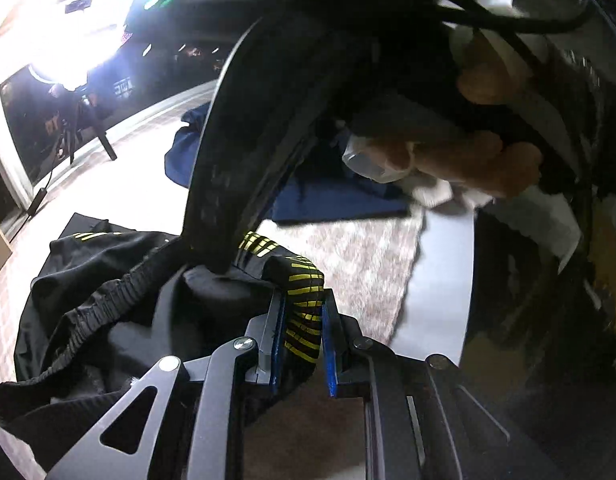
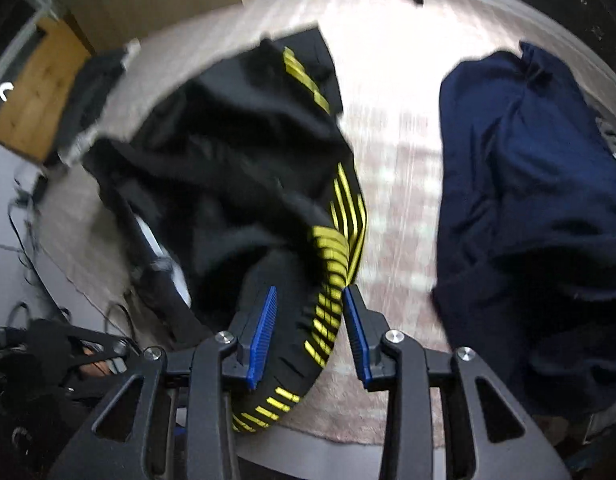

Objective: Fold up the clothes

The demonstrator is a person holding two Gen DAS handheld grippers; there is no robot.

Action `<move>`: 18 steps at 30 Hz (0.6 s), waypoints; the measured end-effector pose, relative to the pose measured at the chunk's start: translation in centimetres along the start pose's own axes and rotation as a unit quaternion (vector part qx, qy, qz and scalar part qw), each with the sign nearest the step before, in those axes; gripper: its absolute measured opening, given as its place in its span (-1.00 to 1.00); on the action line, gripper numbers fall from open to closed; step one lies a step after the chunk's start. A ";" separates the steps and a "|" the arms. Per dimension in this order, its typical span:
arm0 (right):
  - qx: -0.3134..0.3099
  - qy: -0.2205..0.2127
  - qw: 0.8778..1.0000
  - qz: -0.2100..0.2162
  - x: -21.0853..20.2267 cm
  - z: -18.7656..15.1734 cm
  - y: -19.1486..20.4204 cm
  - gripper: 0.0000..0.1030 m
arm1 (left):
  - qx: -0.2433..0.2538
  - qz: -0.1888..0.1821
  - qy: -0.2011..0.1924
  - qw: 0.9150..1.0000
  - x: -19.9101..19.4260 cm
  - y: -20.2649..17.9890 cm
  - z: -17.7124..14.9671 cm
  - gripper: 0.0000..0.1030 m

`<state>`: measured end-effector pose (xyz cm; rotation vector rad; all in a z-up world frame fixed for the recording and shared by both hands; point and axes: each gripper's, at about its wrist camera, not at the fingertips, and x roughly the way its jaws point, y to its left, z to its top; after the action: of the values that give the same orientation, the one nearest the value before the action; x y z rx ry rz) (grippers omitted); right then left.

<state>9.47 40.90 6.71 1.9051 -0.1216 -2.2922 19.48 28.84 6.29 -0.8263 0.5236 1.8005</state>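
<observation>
Black shorts with yellow stripes (image 1: 108,296) lie crumpled on the pale rug (image 1: 348,264), elastic waistband at the left. My left gripper (image 1: 304,304) is shut on their yellow-striped edge. In the right wrist view the same shorts (image 2: 236,168) hang bunched up. Their striped band runs between the blue pads (image 2: 264,328) of my right gripper (image 2: 308,296), whose jaws stand apart around it. A black strip of the garment rises from the left gripper toward the person's hand (image 1: 460,156).
A dark blue garment (image 2: 528,184) lies heaped to the right on the rug (image 2: 388,120); it also shows in the left wrist view (image 1: 328,200). A wooden box (image 2: 36,92) and cables sit at the left. A tripod (image 1: 80,128) stands by the far edge.
</observation>
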 end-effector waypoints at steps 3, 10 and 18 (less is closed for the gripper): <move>-0.020 0.019 0.999 -0.028 1.5 -1.1 0.3 -0.34 | -0.005 -0.013 0.022 1.000 0.4 -0.1 -0.7 -0.63; 0.014 -0.015 0.998 -0.058 1.2 -2.2 -2.0 -0.34 | -0.069 0.014 0.040 0.997 -7.4 5.5 -3.9 -0.30; 0.063 -0.050 0.995 -0.058 -0.3 -3.8 -1.9 -0.34 | -0.165 0.238 0.068 0.955 -11.3 20.5 -6.9 -0.23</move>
<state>13.12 42.92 5.98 1.9035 -0.1762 -2.5134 4.89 9.47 9.50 -1.1283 0.5504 2.3274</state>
